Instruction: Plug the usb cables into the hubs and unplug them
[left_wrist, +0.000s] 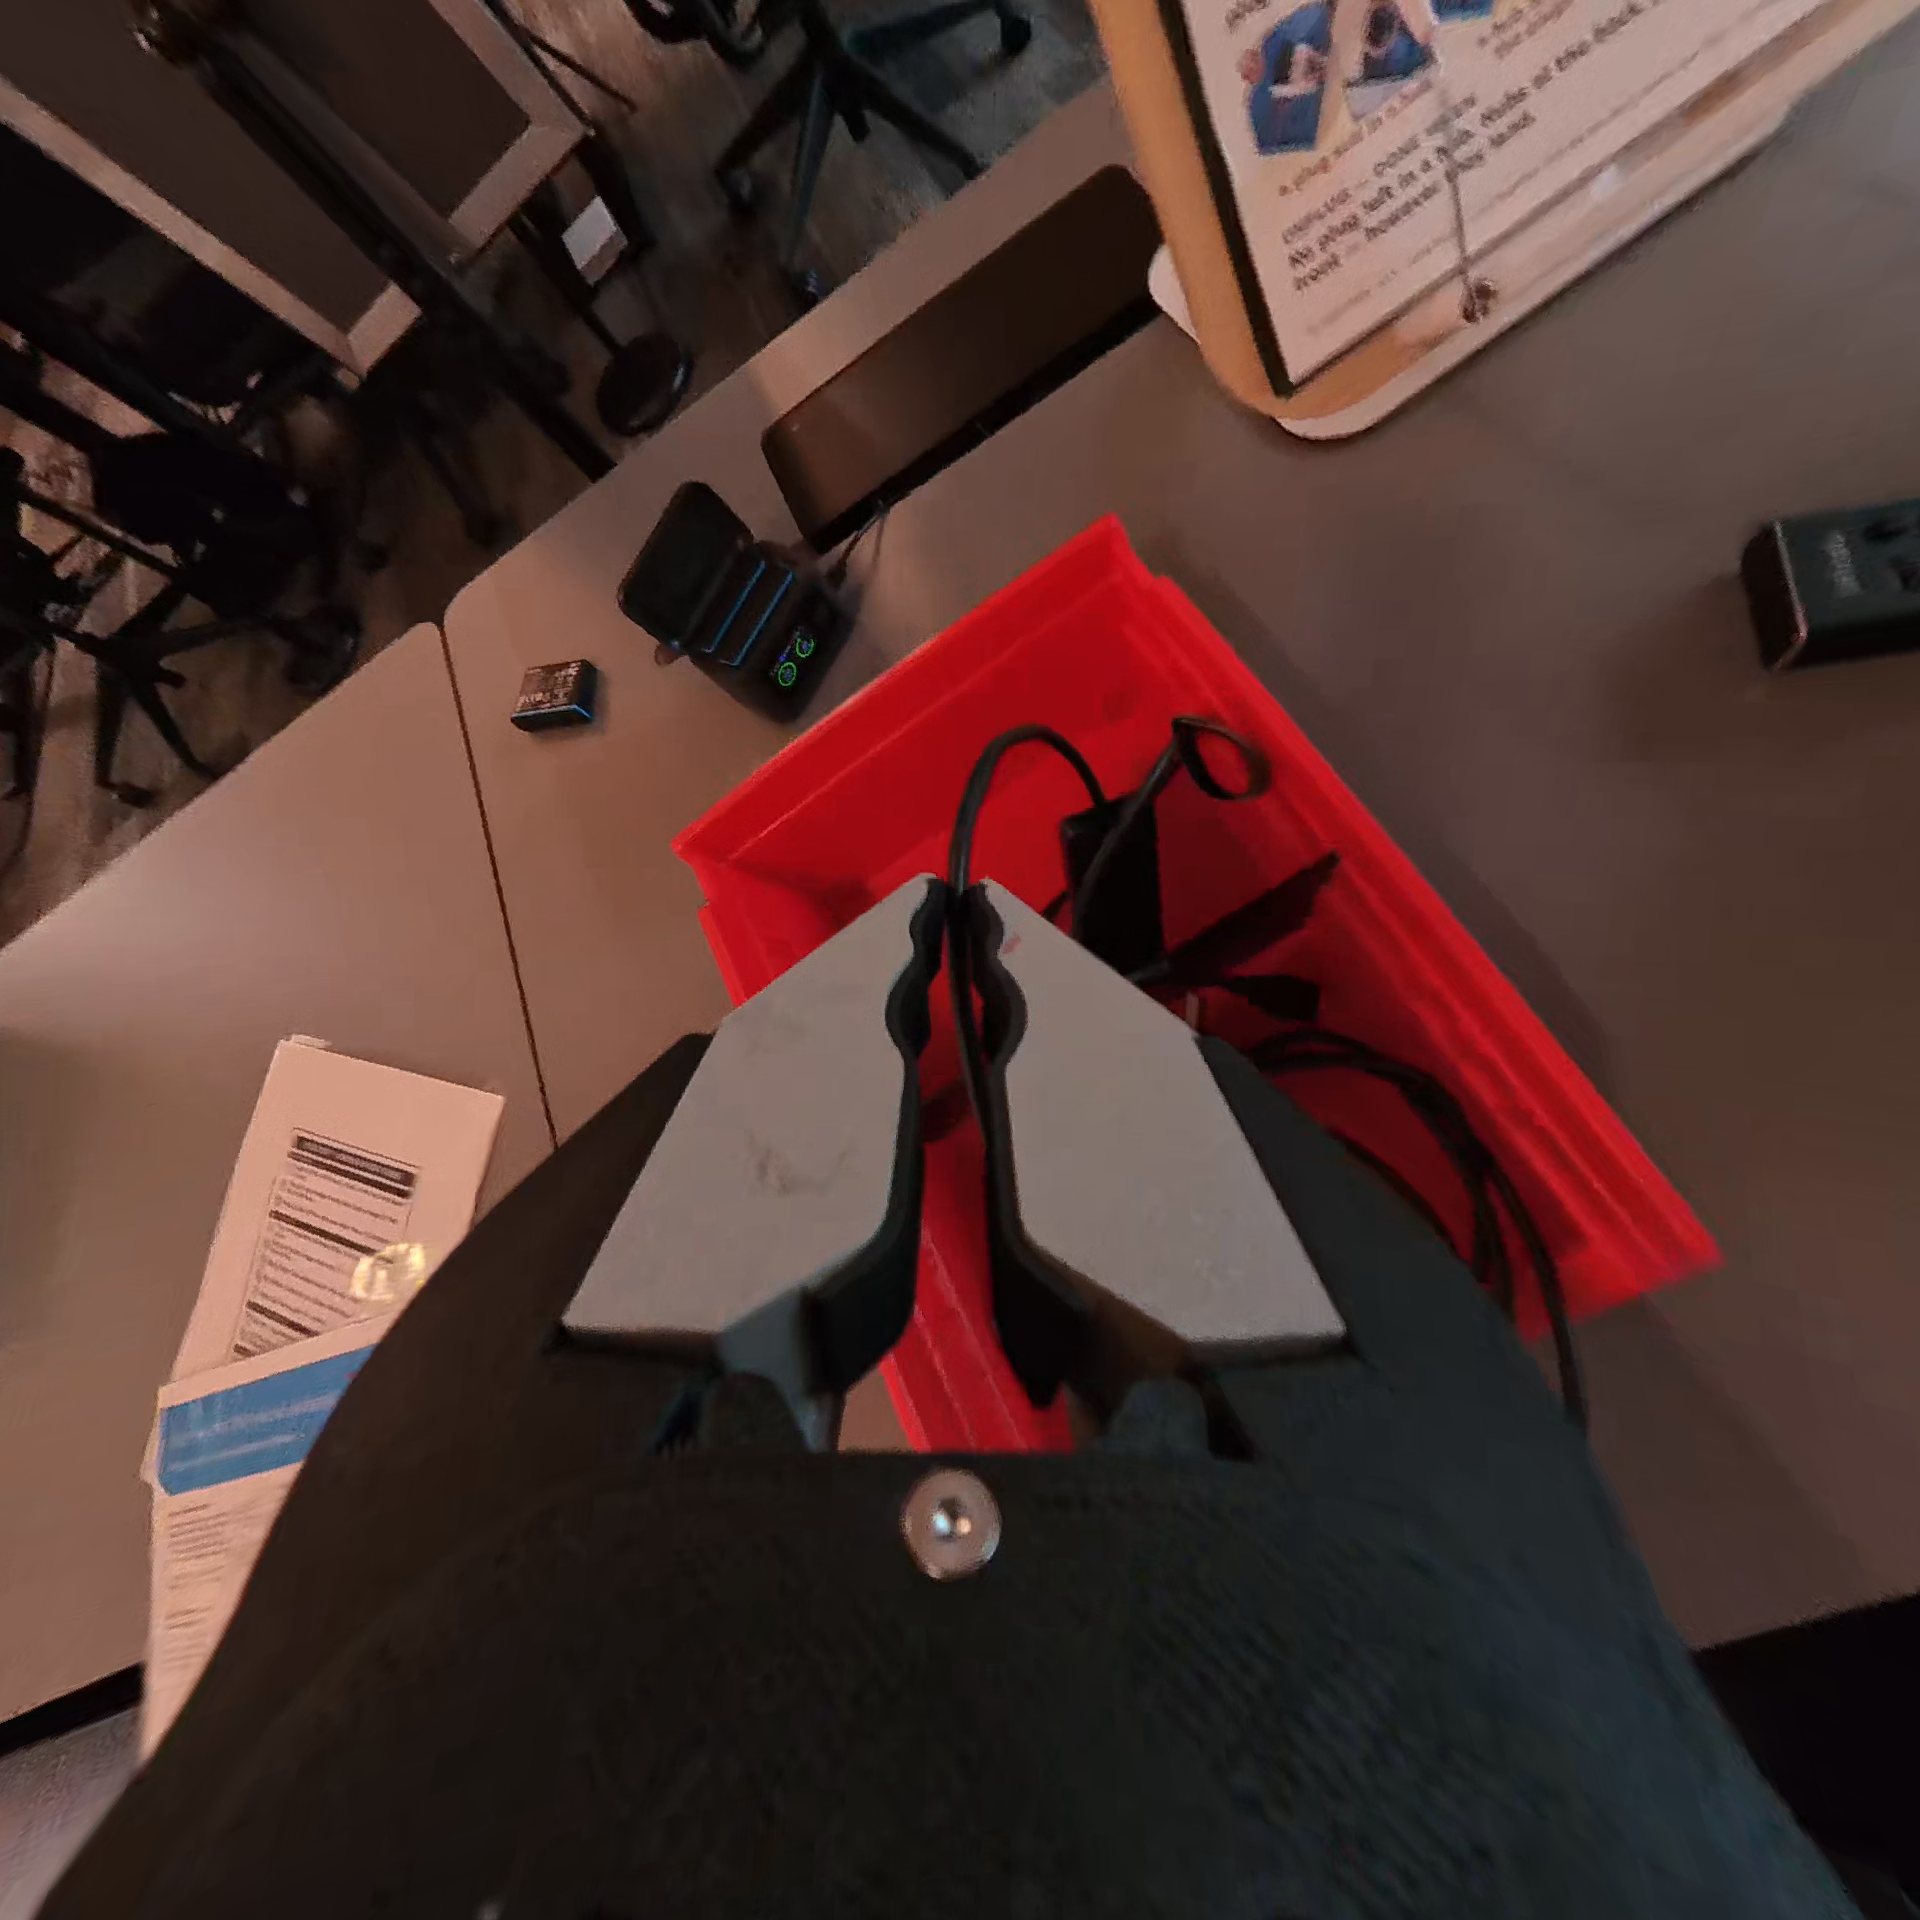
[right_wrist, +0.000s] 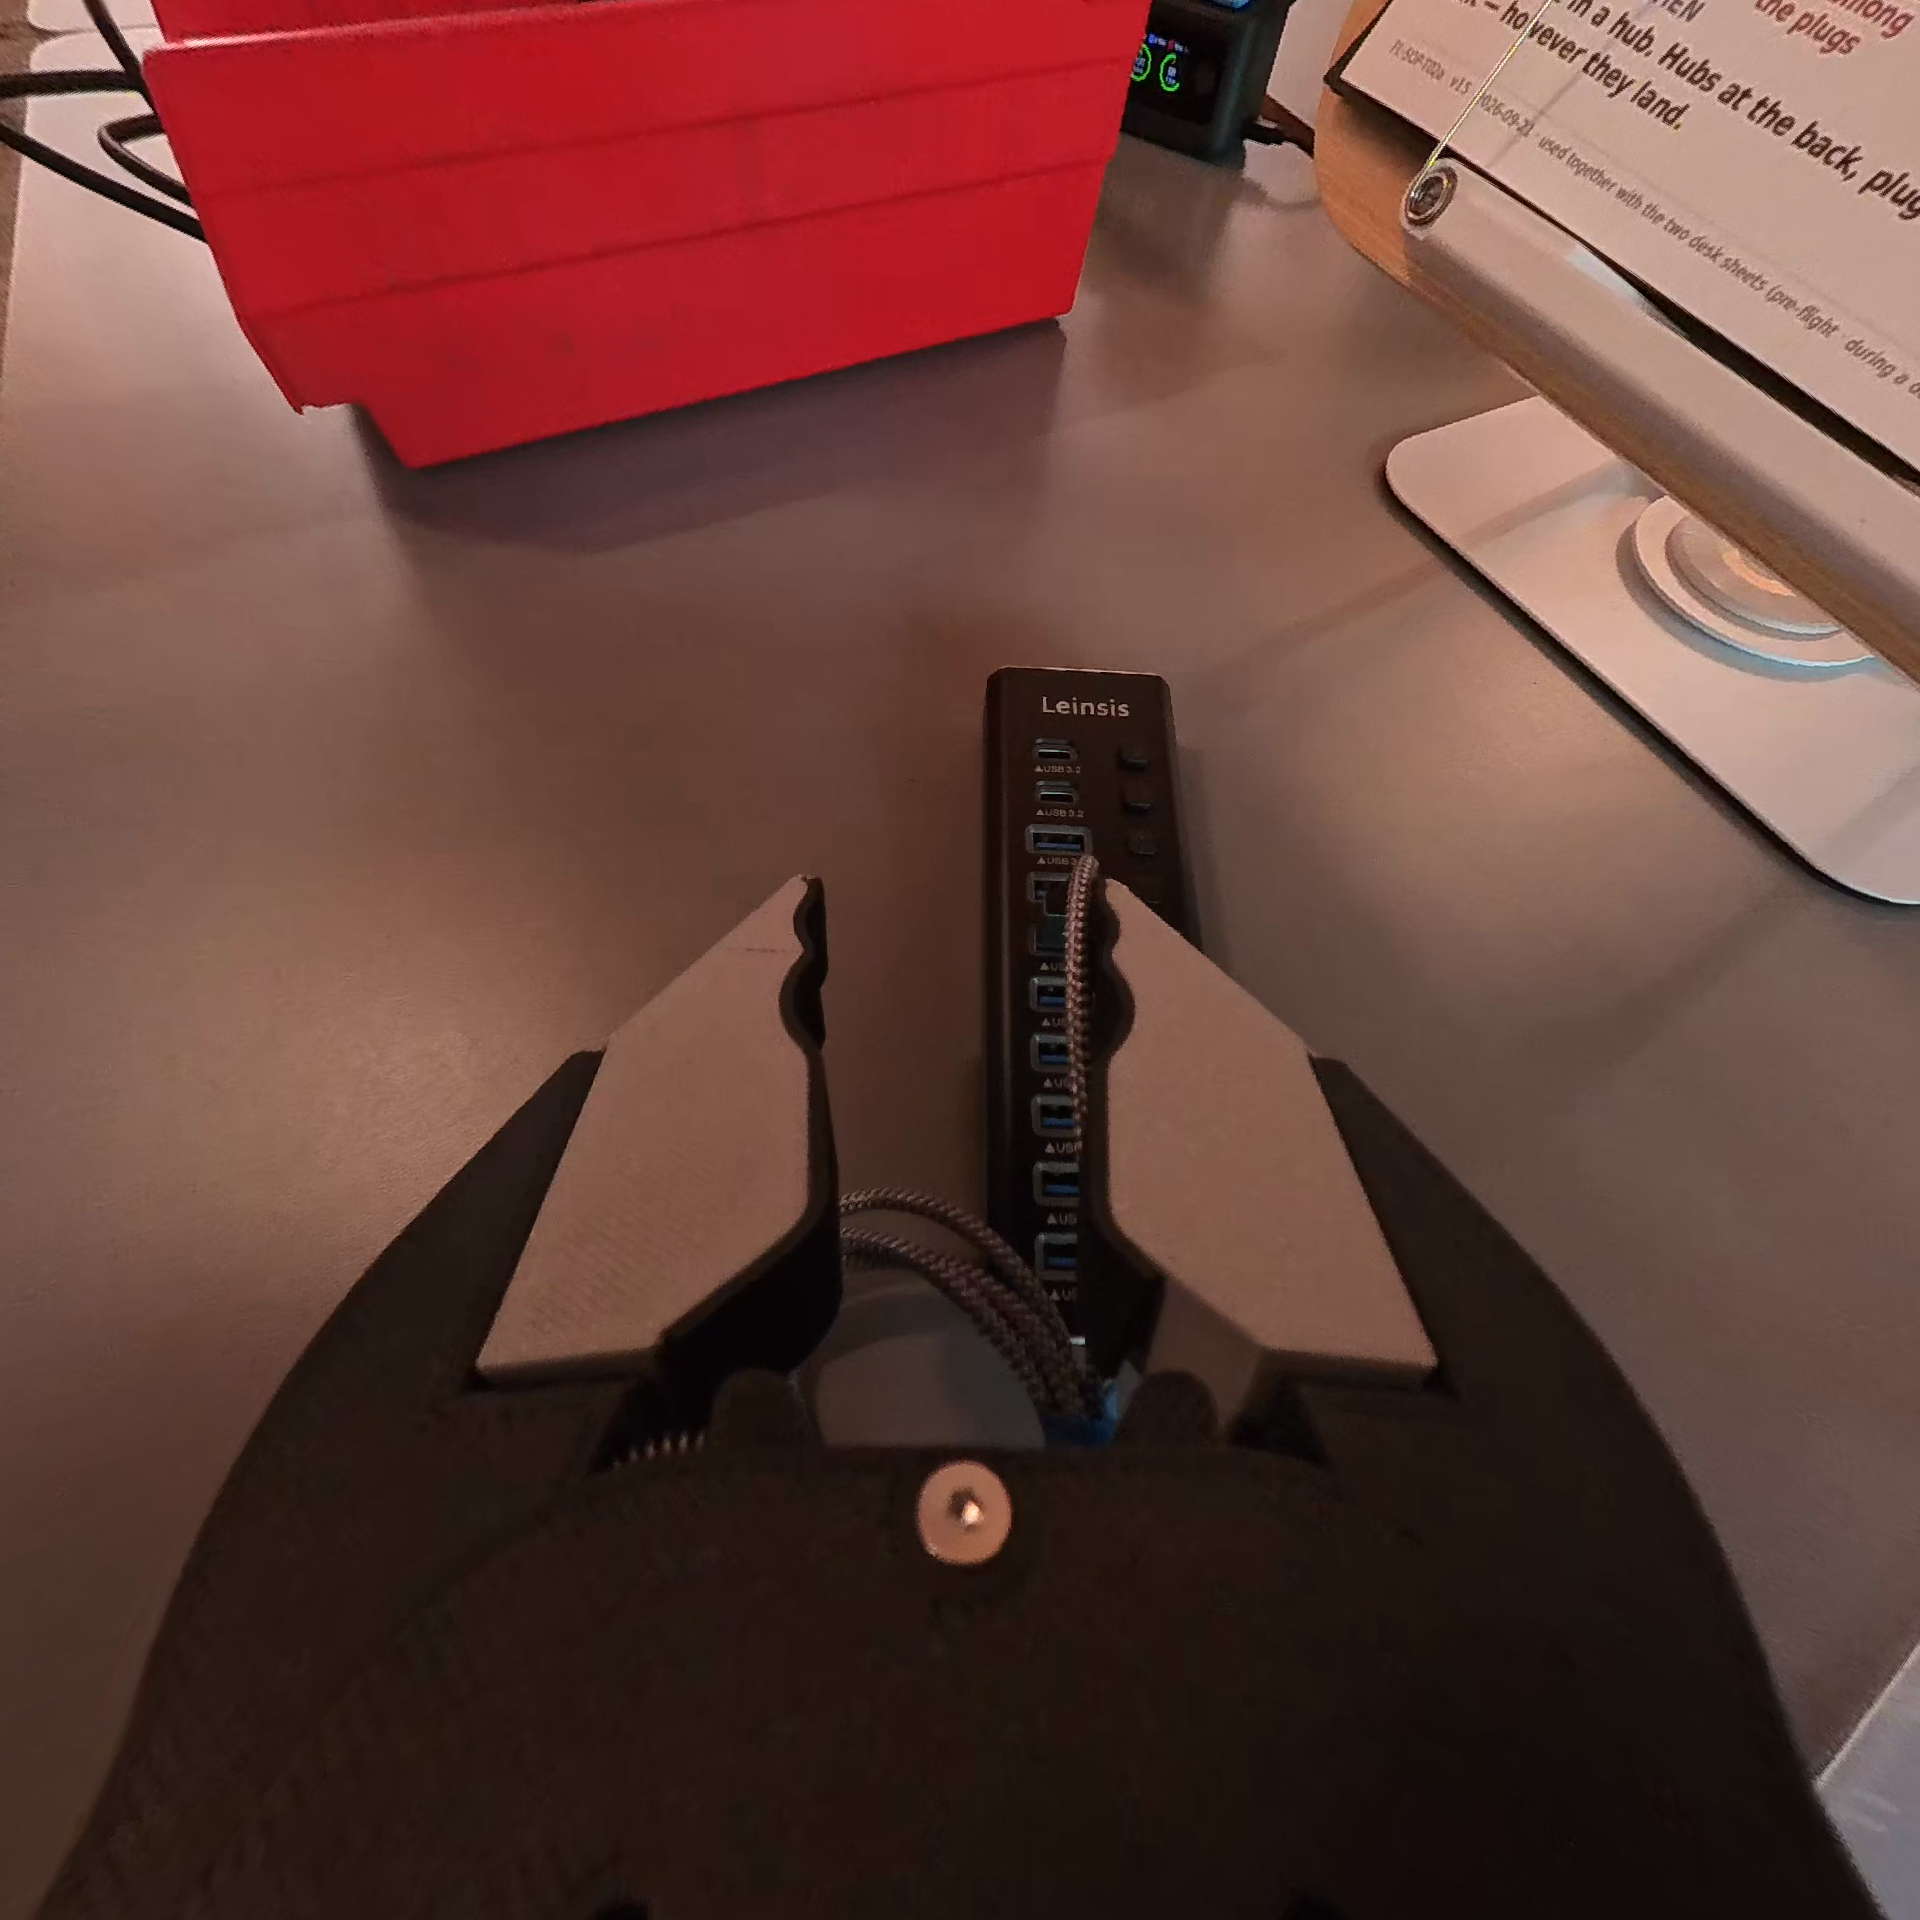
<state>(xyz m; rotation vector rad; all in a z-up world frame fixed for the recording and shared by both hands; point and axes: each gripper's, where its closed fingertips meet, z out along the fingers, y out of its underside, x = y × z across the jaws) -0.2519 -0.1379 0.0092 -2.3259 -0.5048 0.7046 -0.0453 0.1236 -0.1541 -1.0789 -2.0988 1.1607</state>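
Observation:
In the left wrist view my left gripper (left_wrist: 961, 896) is shut on a thin black cable (left_wrist: 961, 821) and holds it above a red bin (left_wrist: 1455, 1091). The cable arcs up from the fingertips and drops back among more black cables and plugs (left_wrist: 1236, 935) in the bin. In the right wrist view my right gripper (right_wrist: 961, 902) is open over a long black USB hub (right_wrist: 1101, 790) that lies flat on the grey table. A grey braided cable (right_wrist: 1081, 997) meets the hub's port row, runs down along the inner side of the right finger and loops at the jaw's base.
The red bin (right_wrist: 644, 208) stands behind the hub. A wooden stand with a printed sheet (right_wrist: 1662, 312) (left_wrist: 1455, 187) is at the right. A black charger with green lights (left_wrist: 769, 644), a small black battery (left_wrist: 556, 694), a white leaflet (left_wrist: 312, 1247) and a black box (left_wrist: 1839, 592) lie around. My hands' fingertips stand some 40 centimeters from each other. The right tips stand about 6 centimeters off the long black USB hub (right_wrist: 1101, 790).

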